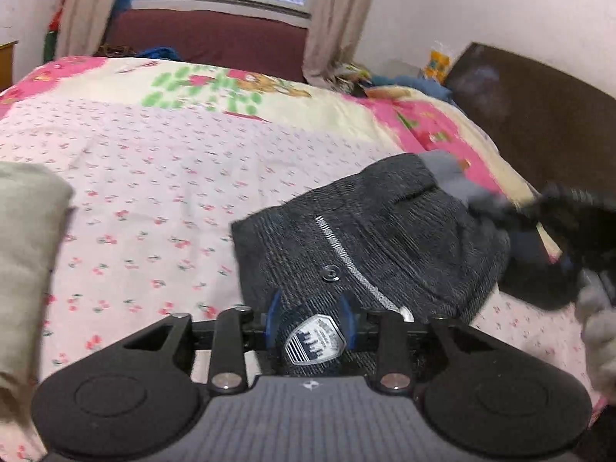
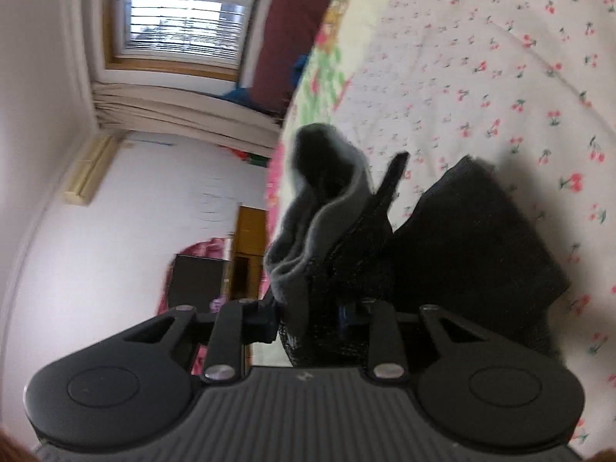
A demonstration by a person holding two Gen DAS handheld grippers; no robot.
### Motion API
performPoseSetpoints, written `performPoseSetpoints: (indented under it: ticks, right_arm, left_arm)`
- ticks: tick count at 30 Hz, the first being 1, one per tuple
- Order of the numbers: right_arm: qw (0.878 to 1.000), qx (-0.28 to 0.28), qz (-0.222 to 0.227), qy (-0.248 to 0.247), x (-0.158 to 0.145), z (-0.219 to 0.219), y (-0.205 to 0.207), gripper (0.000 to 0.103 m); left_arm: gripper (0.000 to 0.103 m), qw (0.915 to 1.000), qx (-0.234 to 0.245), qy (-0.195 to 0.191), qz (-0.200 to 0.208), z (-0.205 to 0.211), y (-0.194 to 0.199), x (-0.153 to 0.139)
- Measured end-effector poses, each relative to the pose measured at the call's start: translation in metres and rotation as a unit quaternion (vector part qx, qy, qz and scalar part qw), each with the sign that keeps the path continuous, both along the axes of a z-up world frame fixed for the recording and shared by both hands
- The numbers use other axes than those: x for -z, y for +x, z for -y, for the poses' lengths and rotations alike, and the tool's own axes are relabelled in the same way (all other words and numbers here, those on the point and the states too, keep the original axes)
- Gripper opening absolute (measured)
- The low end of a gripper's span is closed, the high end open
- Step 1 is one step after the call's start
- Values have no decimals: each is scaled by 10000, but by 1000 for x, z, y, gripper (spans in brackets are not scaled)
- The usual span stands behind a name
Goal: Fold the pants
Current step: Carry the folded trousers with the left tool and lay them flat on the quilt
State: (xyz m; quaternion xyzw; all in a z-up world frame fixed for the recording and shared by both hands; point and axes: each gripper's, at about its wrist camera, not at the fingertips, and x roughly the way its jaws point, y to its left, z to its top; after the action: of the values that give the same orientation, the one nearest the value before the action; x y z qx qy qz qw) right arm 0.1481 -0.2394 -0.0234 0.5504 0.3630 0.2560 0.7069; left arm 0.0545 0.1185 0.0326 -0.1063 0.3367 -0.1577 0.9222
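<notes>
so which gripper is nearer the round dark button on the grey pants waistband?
Left. The left gripper clamps the waistband just below the button; the right gripper holds the pants' far edge.

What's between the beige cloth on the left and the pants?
Only bare cherry-print sheet lies between the beige cloth and the pants, as the left wrist view shows.

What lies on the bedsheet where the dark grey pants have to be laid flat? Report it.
Nothing visible on the cherry-print bedsheet beside the dark grey knit pants. A beige folded cloth sits at its far left edge, apart. Both grippers, left and right, already hold the pants.
</notes>
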Motion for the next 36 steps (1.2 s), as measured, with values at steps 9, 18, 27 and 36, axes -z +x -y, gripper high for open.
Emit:
performPoseSetpoints:
  ticks: [9,18,27,36]
  right_arm:
    - [9916,-5,-956,-866,44,3,-1,31]
    - [9559,362,-7,-2914,-35,13,-26,40]
    - [9156,-329,1134,-3843,-24,-61,51,38]
    - [9382,123,1100,-3280,-19,-27,32,17]
  left_arm:
    - [49,9997,-78,125,-189,-2,5,21]
    - [54,9953,176,780,536,20,14,2]
    - [54,9960,261,810,277,50,82,24]
    - [72,9972,-102,740,-78,31,94,40]
